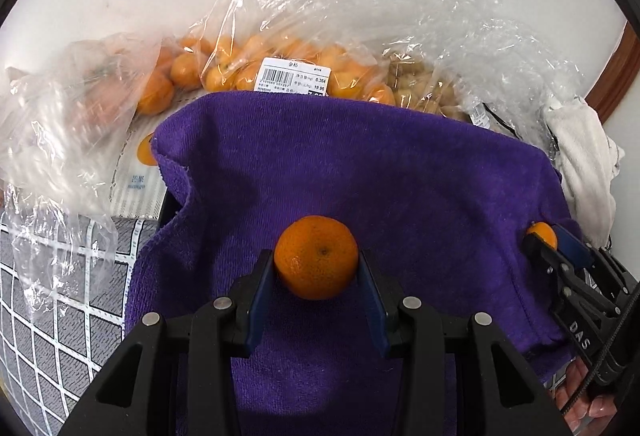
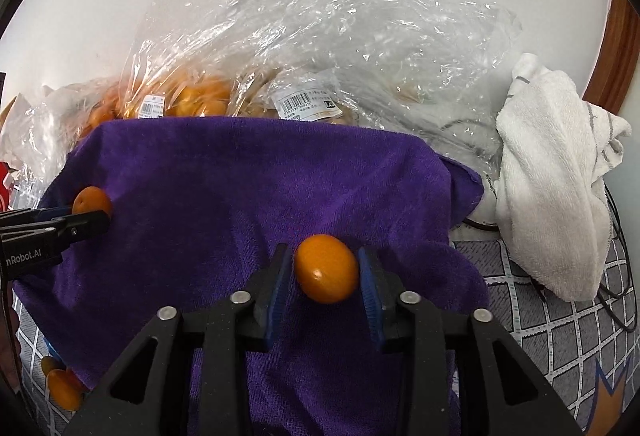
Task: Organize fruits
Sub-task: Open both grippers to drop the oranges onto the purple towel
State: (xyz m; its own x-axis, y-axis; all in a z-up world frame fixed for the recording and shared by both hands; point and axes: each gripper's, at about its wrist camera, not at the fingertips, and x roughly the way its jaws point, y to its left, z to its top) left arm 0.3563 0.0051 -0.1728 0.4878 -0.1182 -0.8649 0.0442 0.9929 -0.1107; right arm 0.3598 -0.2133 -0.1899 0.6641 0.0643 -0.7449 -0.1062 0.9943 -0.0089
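A round mandarin [image 1: 316, 258] sits between the blue pads of my left gripper [image 1: 317, 264], which is shut on it just above a purple towel [image 1: 360, 164]. The right wrist view shows this gripper [image 2: 94, 218] from the side at the left edge, with the mandarin [image 2: 91, 201] in its tips. An oval kumquat [image 2: 326, 268] lies on the towel [image 2: 240, 176] between the fingers of my right gripper [image 2: 324, 262]. That gripper is open, with a narrow gap on the kumquat's left side. The left wrist view has it [image 1: 549, 241] at the right edge with the kumquat [image 1: 542, 233].
Behind the towel lie clear plastic bags: one of kumquats with a price label [image 1: 296, 76], one of mandarins [image 1: 156, 92], and crumpled film [image 2: 360, 48]. A white cloth [image 2: 552, 196] lies to the right. Loose kumquats [image 2: 62, 392] rest by the towel's lower left, on a checked tablecloth [image 1: 52, 296].
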